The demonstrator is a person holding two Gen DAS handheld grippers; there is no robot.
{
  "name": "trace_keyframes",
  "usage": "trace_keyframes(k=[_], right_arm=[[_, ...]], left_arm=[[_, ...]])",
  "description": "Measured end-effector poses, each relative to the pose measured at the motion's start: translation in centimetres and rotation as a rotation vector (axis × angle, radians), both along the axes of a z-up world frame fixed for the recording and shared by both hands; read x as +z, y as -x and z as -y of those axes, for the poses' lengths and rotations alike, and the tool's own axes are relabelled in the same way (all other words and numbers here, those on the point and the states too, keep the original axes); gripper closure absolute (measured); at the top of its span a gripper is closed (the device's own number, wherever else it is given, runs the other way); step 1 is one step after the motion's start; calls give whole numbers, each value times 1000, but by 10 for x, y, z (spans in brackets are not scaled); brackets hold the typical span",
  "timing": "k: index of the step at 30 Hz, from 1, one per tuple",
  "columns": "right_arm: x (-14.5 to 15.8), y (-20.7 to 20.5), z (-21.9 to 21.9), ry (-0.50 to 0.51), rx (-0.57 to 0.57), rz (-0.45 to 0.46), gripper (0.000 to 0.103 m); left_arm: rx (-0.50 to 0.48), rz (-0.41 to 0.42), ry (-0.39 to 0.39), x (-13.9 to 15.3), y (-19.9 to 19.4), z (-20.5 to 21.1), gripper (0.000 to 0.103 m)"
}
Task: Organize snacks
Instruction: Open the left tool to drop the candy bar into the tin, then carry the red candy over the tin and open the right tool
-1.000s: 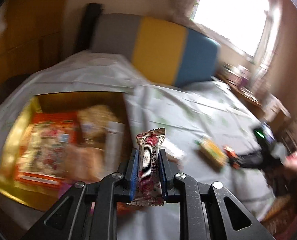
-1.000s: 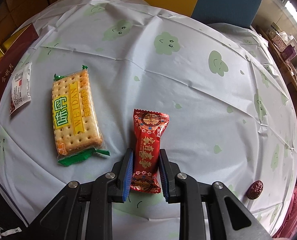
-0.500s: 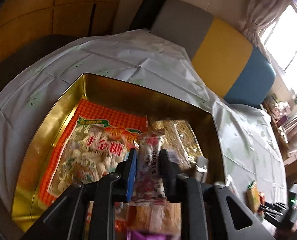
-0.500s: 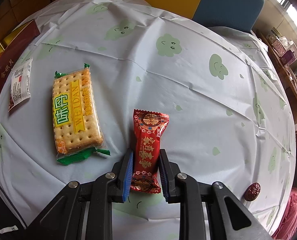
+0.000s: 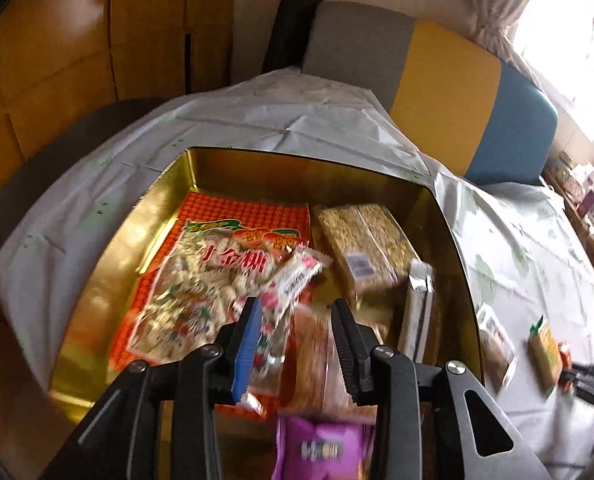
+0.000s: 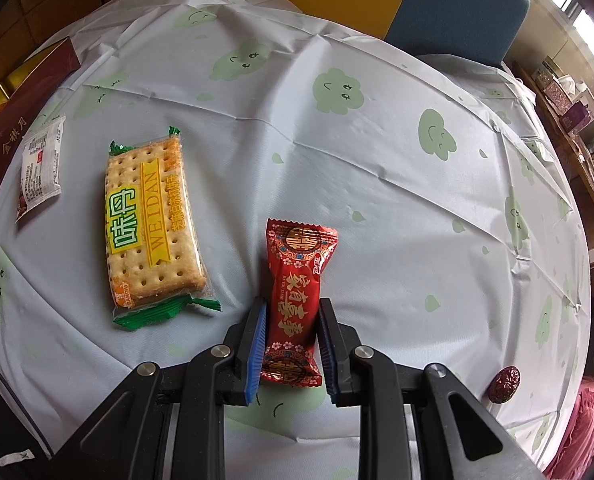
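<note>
In the left wrist view my left gripper [image 5: 297,312] hangs over the gold tin [image 5: 109,280], its jaws opening. The pink-and-white flowered candy [image 5: 293,280] tilts to the right, leaning on the blue left pad with a gap to the right pad. In the tin lie an orange snack bag [image 5: 201,280], a brown snack bar [image 5: 365,244], a silver packet [image 5: 417,304] and a purple packet [image 5: 321,448]. In the right wrist view my right gripper [image 6: 291,312] is shut on the red candy packet [image 6: 297,288], low over the tablecloth [image 6: 337,160].
A cracker pack [image 6: 149,224] lies left of the red packet, and a small white sachet [image 6: 41,160] further left beside the dark red tin lid [image 6: 29,92]. A red date [image 6: 505,384] sits near the table's right edge. A grey, yellow and blue chair back [image 5: 437,88] stands behind the table.
My left gripper swung left from above the tablecloth to over the tin and dipped. Its jaws spread, and the flowered candy tipped over to the right. The right gripper kept still.
</note>
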State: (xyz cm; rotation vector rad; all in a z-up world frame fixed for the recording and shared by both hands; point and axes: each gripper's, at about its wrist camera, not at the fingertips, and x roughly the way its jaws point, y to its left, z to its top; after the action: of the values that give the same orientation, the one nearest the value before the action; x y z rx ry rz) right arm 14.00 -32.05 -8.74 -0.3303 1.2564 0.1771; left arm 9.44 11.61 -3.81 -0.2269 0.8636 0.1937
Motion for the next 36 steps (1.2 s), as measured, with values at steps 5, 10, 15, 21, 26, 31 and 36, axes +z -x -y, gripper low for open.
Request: trace_keyframes(k=[5,10,15,21,26,31,36], right_arm=[[0,1,-2,8,4,5,79],[0,2,-4,15,5,10,79],[-1,5,-6,28,12,21,79],[-2,8,-11,39,8,27,79],[0,5,-11,42,-11,15,80],[2,3,-10,43,-45,-3,81],[12,8,-12,29,-70,8,81]], left_arm=[[-14,22,-47,9,24,12,64],[-27,33,-77,14,42,20,62],[-34,41,-91,17,53,23,60],[-32,41,-85,19,61,22,58],[-34,39,-78,17,62,21,58],[-29,39,-72,15,64,18,58],[-19,41,-70,14,65,13,58]])
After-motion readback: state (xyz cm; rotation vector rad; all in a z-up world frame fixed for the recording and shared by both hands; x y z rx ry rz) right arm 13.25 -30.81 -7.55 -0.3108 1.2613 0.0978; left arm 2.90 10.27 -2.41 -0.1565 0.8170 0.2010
